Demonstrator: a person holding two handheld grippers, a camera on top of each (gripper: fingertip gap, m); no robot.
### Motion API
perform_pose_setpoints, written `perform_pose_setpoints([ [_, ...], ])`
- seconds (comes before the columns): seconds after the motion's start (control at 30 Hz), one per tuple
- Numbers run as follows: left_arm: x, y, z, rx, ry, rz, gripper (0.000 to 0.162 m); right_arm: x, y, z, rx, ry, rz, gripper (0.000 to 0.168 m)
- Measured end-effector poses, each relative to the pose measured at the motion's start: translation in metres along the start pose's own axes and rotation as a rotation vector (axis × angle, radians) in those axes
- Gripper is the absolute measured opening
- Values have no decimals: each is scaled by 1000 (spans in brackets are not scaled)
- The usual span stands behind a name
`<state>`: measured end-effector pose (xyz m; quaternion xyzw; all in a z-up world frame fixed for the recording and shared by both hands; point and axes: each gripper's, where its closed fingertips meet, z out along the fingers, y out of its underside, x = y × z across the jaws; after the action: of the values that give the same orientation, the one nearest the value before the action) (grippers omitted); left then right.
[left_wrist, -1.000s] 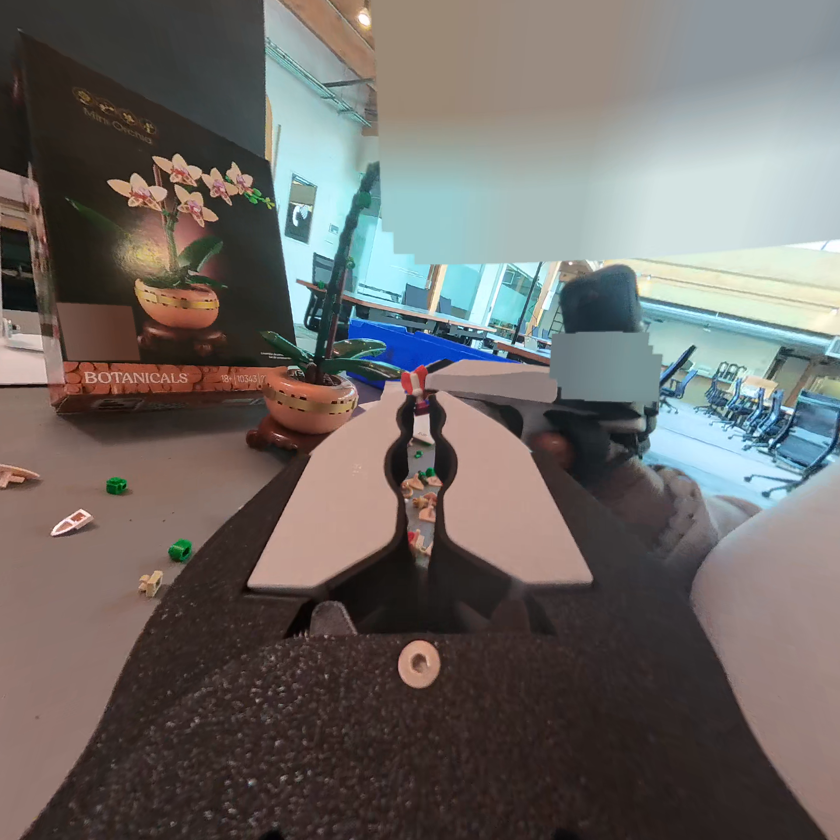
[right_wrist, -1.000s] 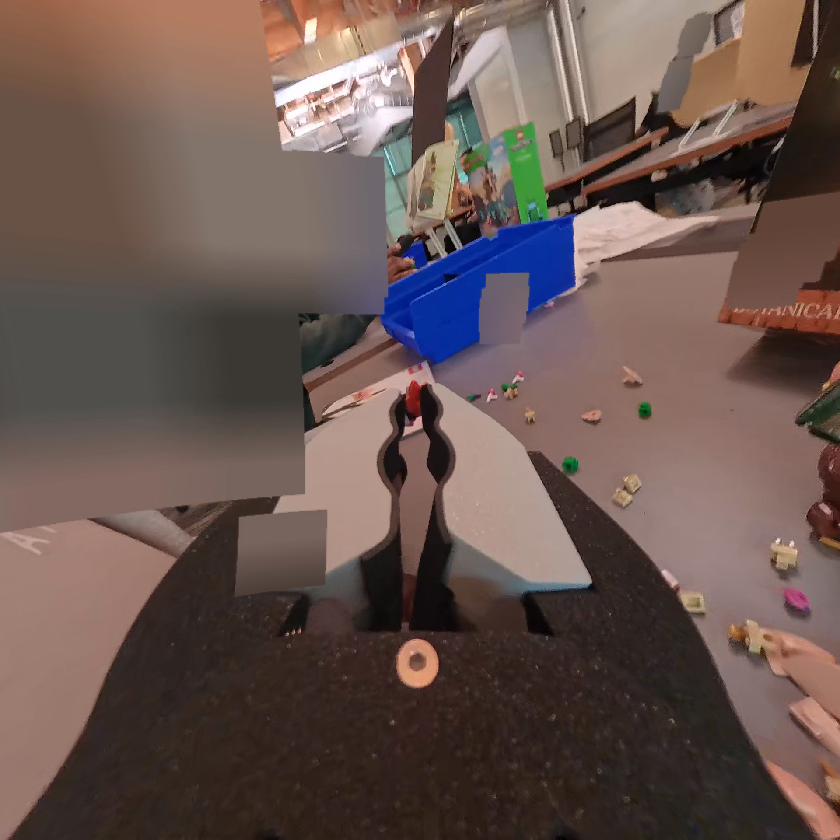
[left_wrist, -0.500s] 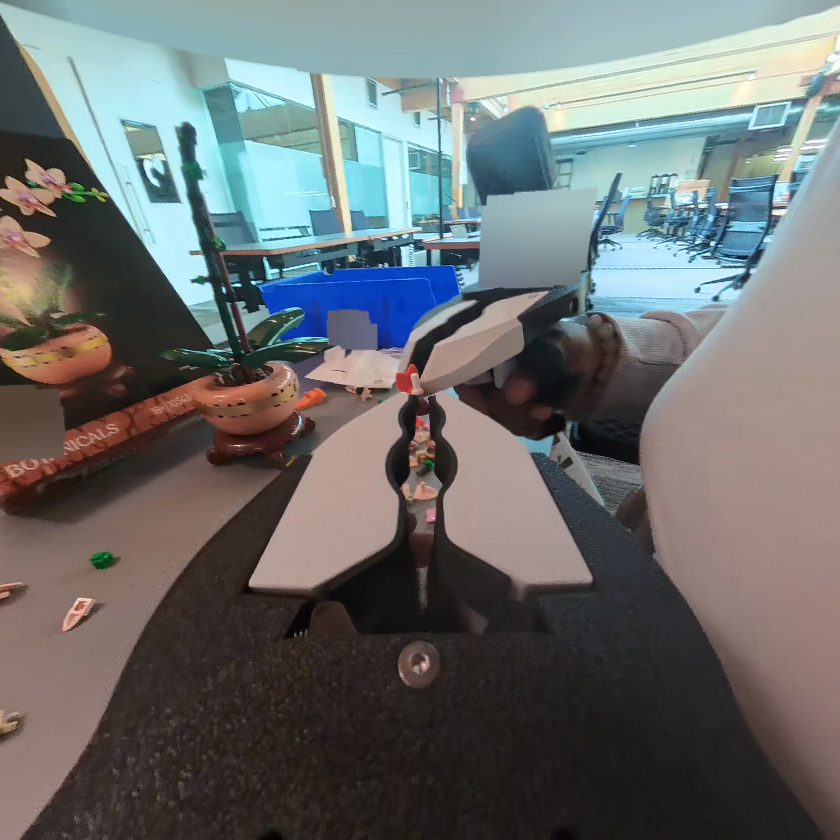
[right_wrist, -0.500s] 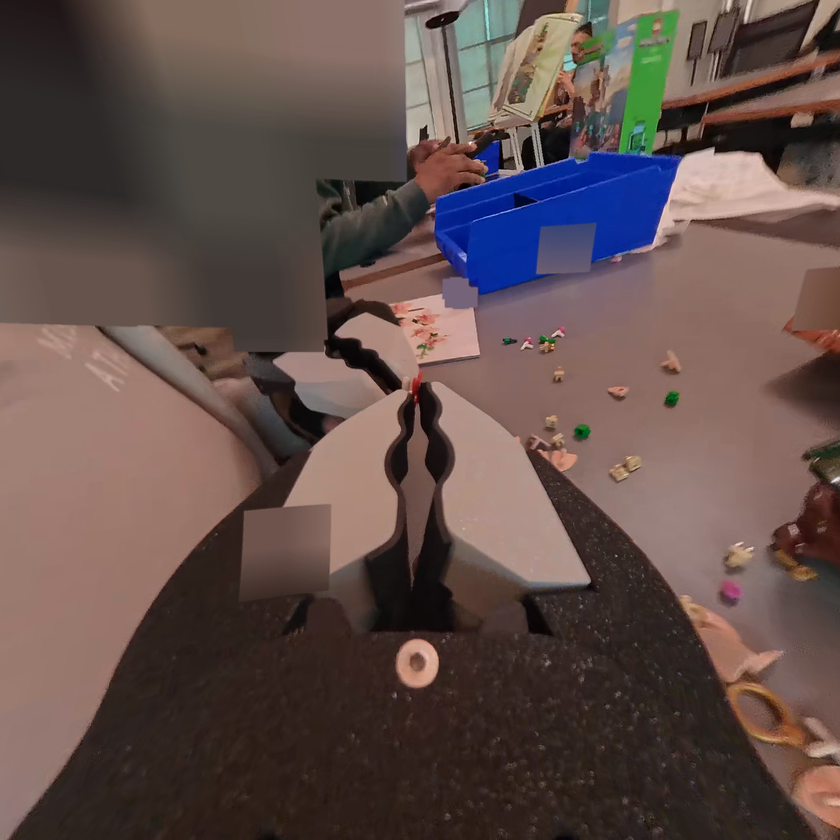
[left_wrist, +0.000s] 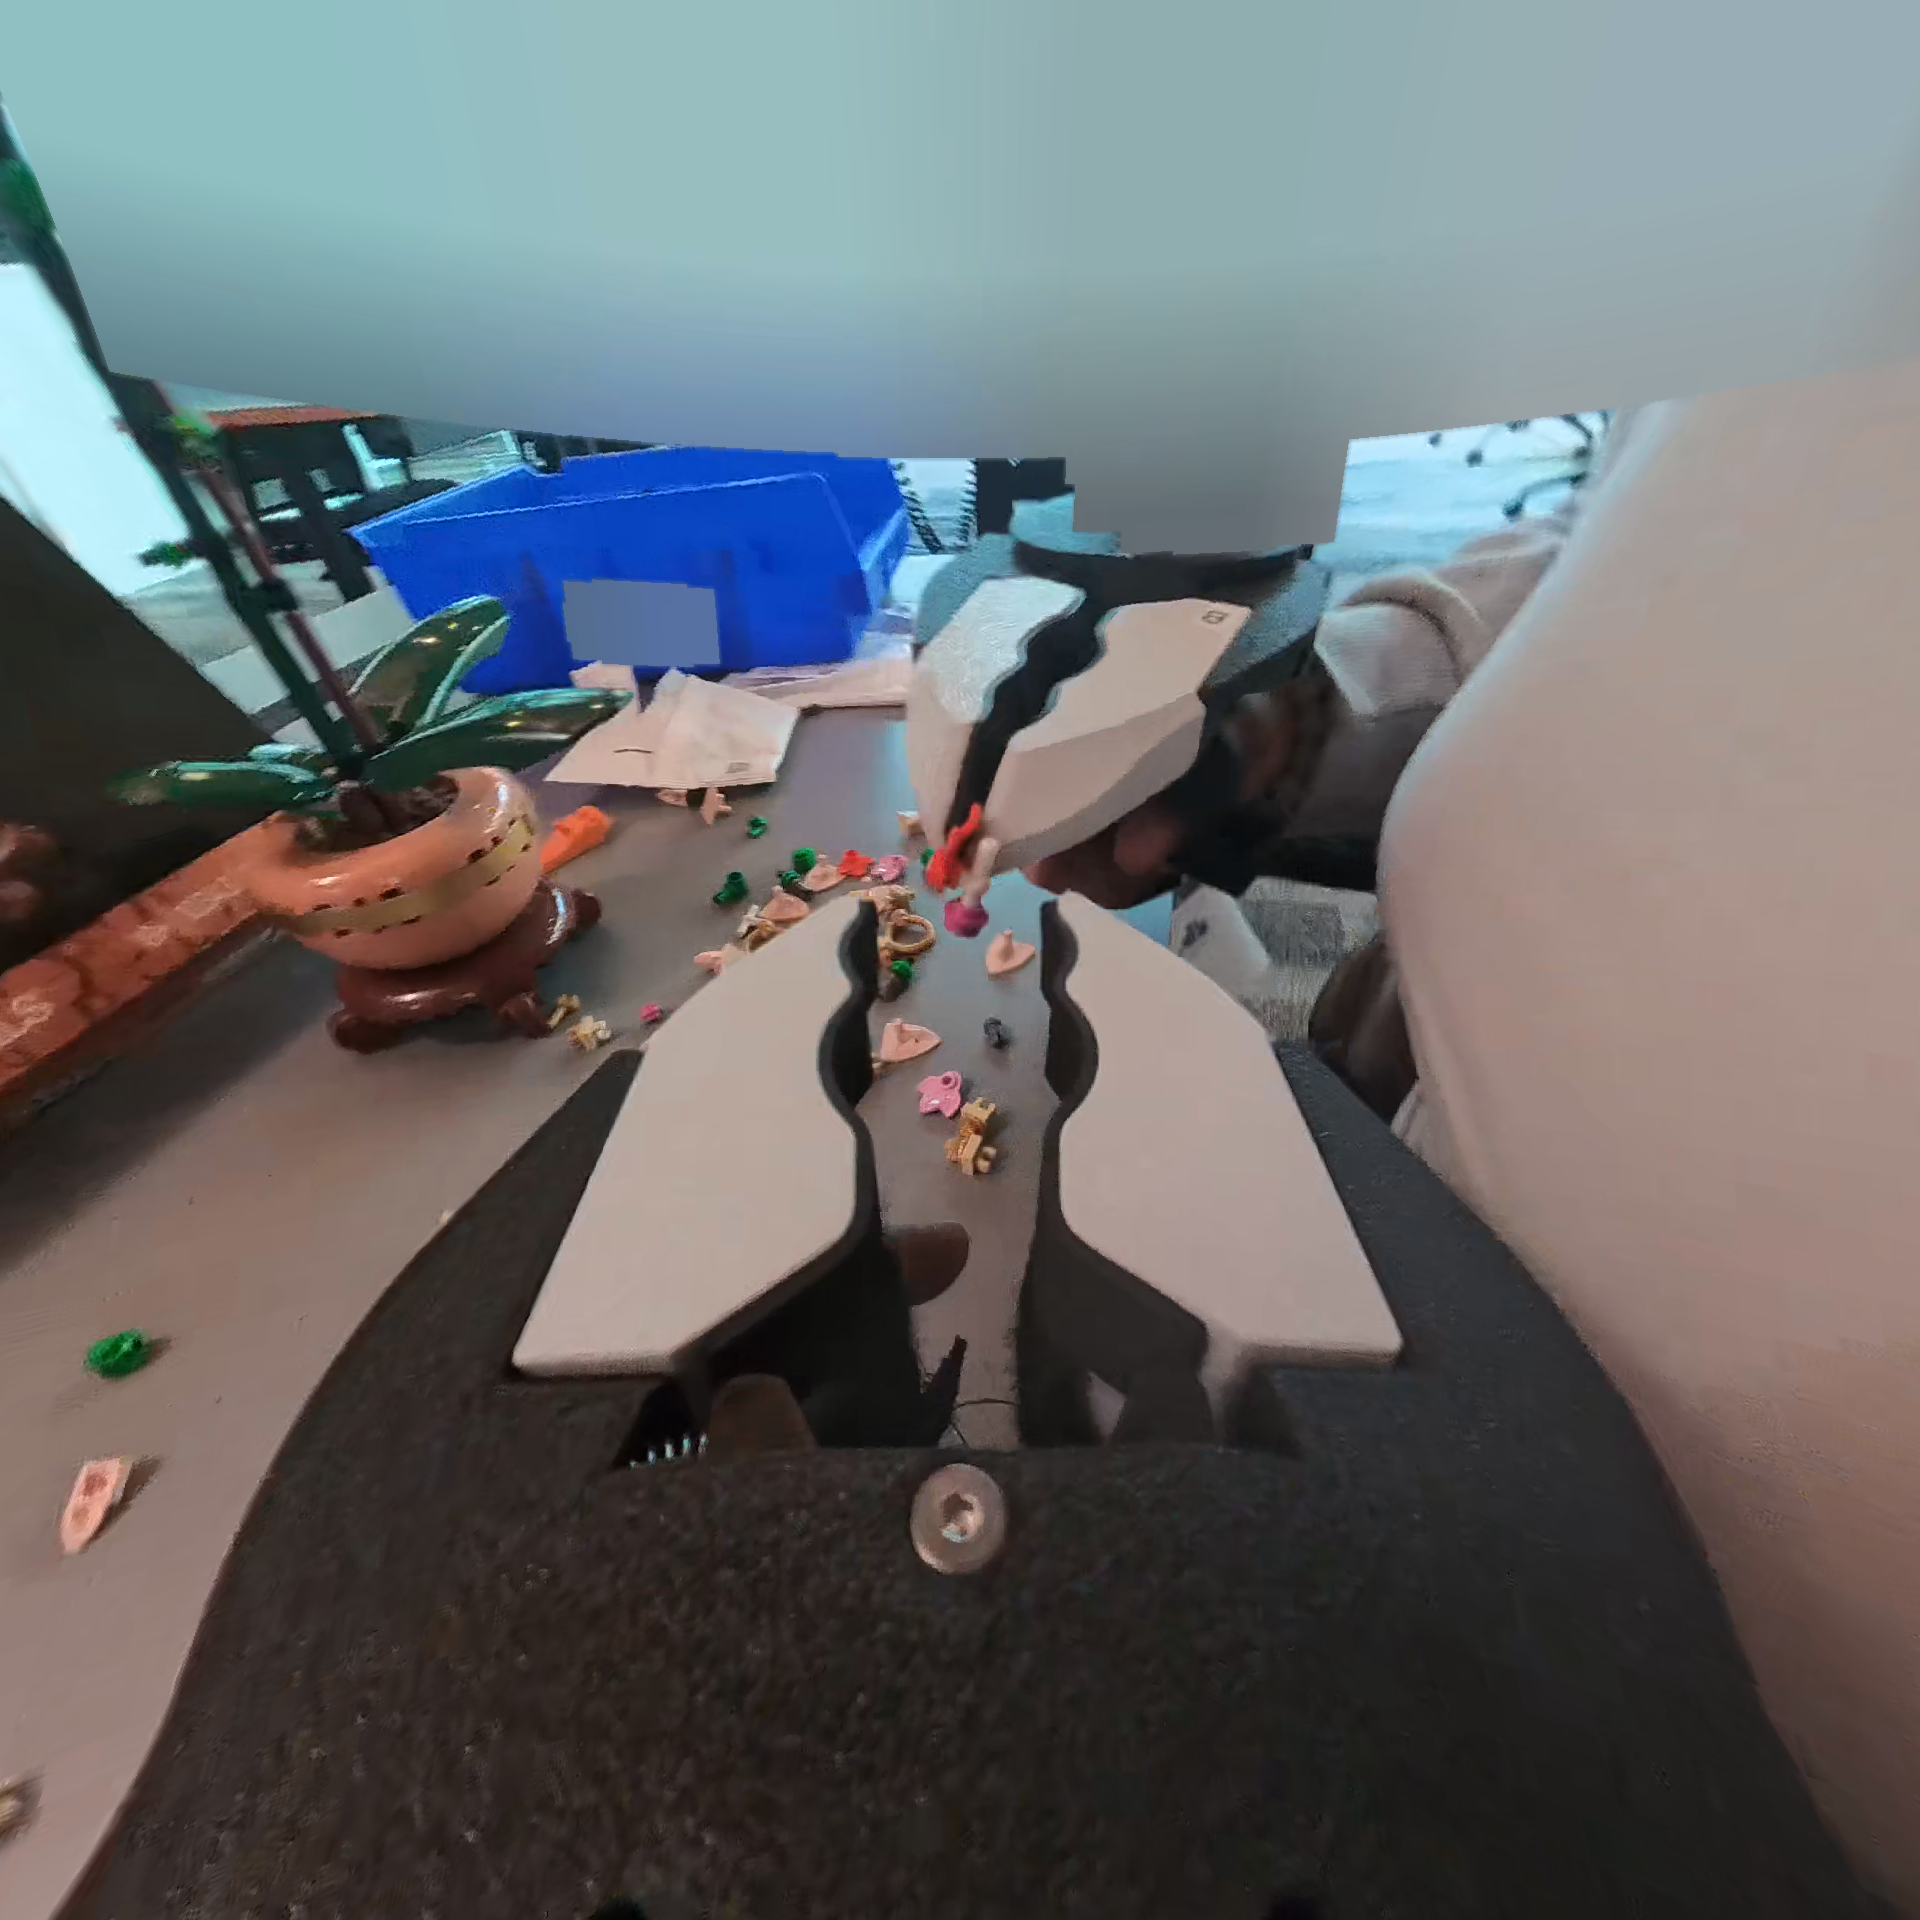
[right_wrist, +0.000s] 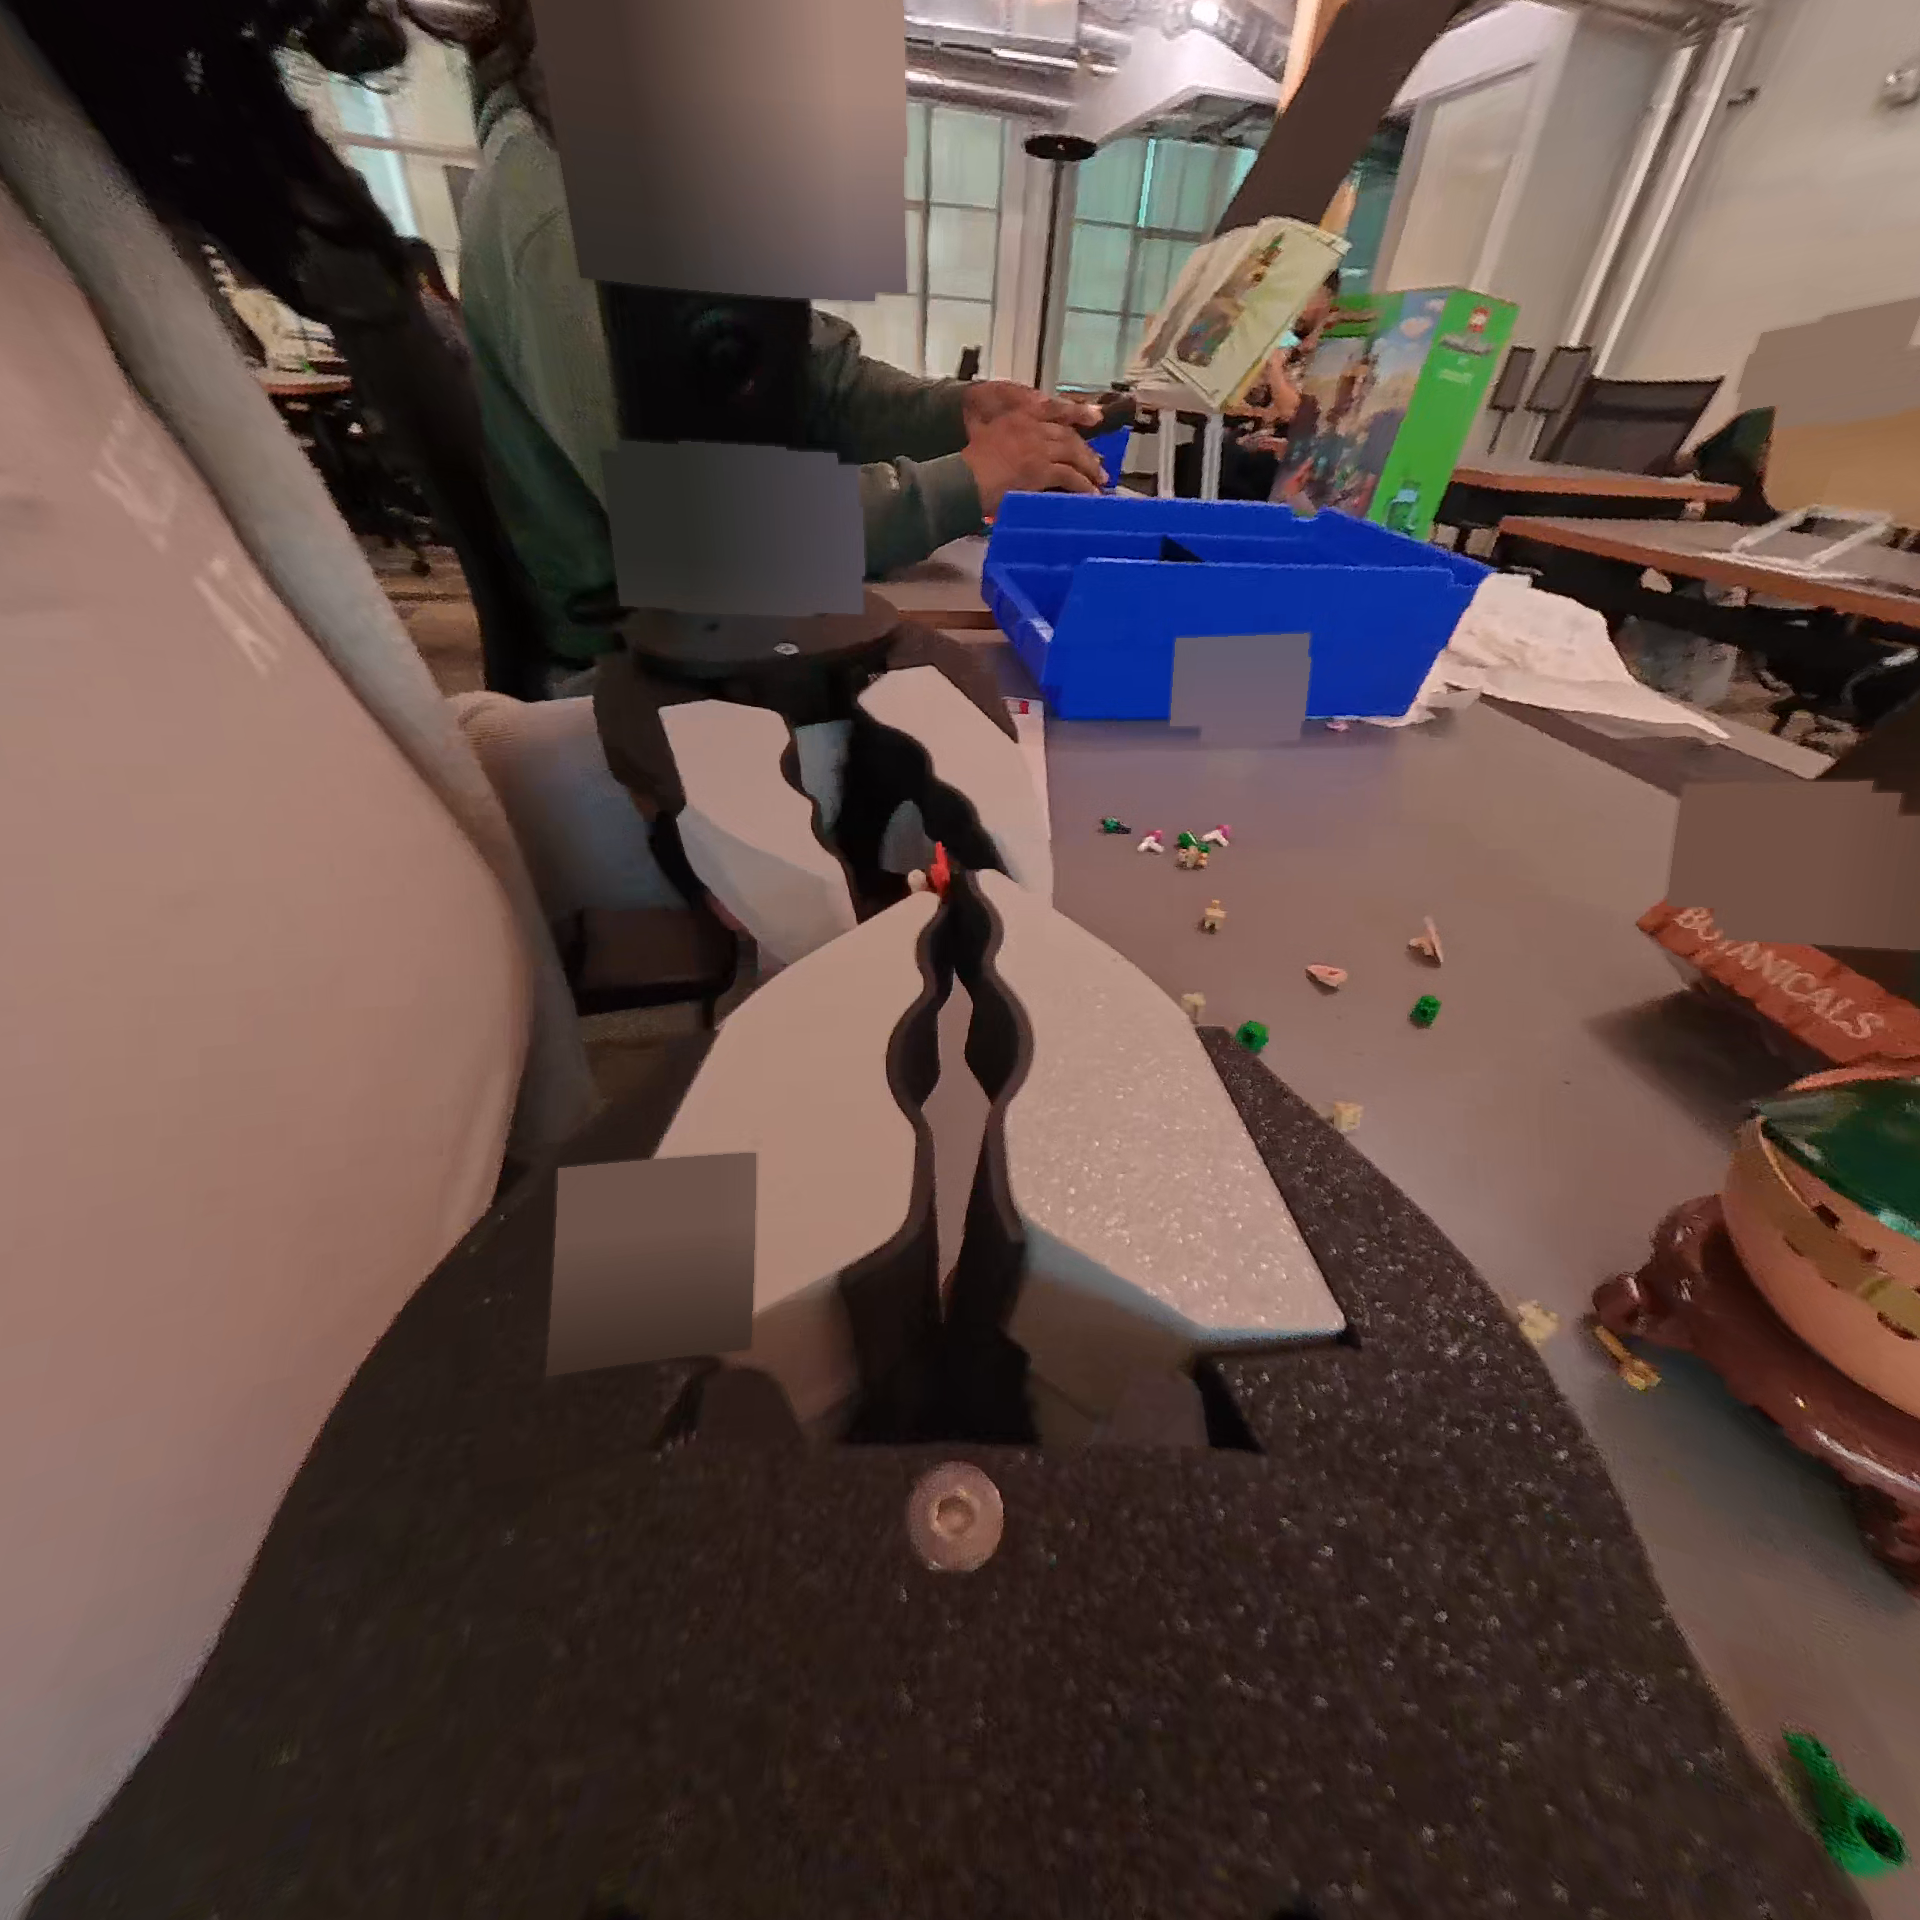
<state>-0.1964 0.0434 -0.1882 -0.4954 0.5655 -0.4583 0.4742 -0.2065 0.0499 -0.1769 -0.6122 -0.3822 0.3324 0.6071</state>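
Note:
My left gripper (left_wrist: 954, 923) is open over the grey table (left_wrist: 260, 1195) and holds nothing. Just above its fingertips, my right gripper (left_wrist: 961, 840) points down and is shut on a small piece (left_wrist: 954, 854) with a red top, a white stem and a magenta end. In the right wrist view my right gripper (right_wrist: 951, 906) pinches the red piece (right_wrist: 938, 881) at its tips. The open left gripper (right_wrist: 883, 800) faces it closely from beyond. Several small pink, tan and green pieces (left_wrist: 940, 1091) lie on the table between and ahead of the left fingers.
A brick-built plant in a pink pot (left_wrist: 416, 873) stands left of the left gripper and low right in the right wrist view (right_wrist: 1849, 1226). Behind are a blue bin (left_wrist: 644, 561), white bags (left_wrist: 686, 738) and a dark box (left_wrist: 94, 977). A person's green sleeve (right_wrist: 914, 488) reaches over the bin.
My left gripper has opened and let go of the small piece; the right gripper keeps it. Both views have tilted down toward the table.

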Motion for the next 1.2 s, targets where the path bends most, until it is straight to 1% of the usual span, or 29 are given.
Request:
perform_pose_setpoints([
  [0.03, 2, 1, 2, -20, 21, 33, 29, -2, -2, 0, 19, -13, -10, 0],
  [0.07, 4, 4, 4, -44, 40, 65, 25, -4, -4, 0, 29, -36, -8, 0],
  [0.1, 5, 6, 6, -68, 57, 92, 11, -4, -4, 0, 30, -47, 3, 0],
  [0.17, 5, 5, 9, -84, 67, 121, 6, -3, -5, -2, 43, -57, 22, 0],
  [0.23, 3, 6, 10, -109, 65, 123, 5, 0, -2, -3, 33, -50, 31, 0],
  [0.27, 4, 9, 11, -138, 70, 117, 8, 0, 0, -3, 23, -46, 24, 0],
  [0.3, 6, 11, 12, -164, 82, 98, 18, 0, 3, -3, 9, -41, 17, 0],
  [0.33, 8, 12, 14, -181, 95, 68, 22, -1, 7, -2, -5, -42, 15, 0],
  [0.43, 6, 15, 18, -199, 60, -13, 10, 0, 9, -3, 6, -26, 33, 0],
  [0.57, 6, 21, 21, -218, 51, -69, 9, 0, 16, -6, -1, -18, 73, 0],
  [0.63, 4, 27, 23, -249, 24, -112, 8, 4, 23, -6, -29, 20, 82, 0],
  [0.7, 4, 35, 24, -290, -3, -170, 7, 5, 30, -5, -92, 79, 51, 0],
  [0.73, 5, 40, 23, -321, -27, -164, 7, 4, 35, -5, -139, 111, 26, 0],
  [0.8, 6, 49, 21, -376, -84, -92, 7, 0, 43, -6, -204, 157, 14, 0],
  [0.9, 11, 54, 18, -419, -133, -20, 7, -6, 50, -6, -237, 181, 71, 1],
  [0.93, 13, 54, 17, -430, -129, -9, 7, -6, 53, -7, -267, 202, 56, 0],
  [0.97, 26, 53, 19, -431, -56, -16, 6, 4, 55, -11, -287, 292, 45, 0],
  [1.0, 41, 53, 23, -435, 27, -64, 6, 9, 50, -12, -261, 290, 39, 0],
  [1.03, 43, 56, 25, -449, 32, -100, 6, 10, 42, -10, -232, 273, 57, 0],
  [1.1, 24, 58, 19, -468, -42, -63, 6, -1, 40, -6, -256, 183, -11, 0],
  [1.13, 20, 58, 18, -466, -32, -82, 6, -1, 42, -7, -264, 146, 2, 0],
  [1.17, 19, 59, 18, -456, -14, -124, 6, 0, 41, -10, -244, 84, 52, 0],
  [1.2, 18, 61, 19, -448, -9, -160, 6, 7, 39, -14, -218, 61, 126, 0],
])
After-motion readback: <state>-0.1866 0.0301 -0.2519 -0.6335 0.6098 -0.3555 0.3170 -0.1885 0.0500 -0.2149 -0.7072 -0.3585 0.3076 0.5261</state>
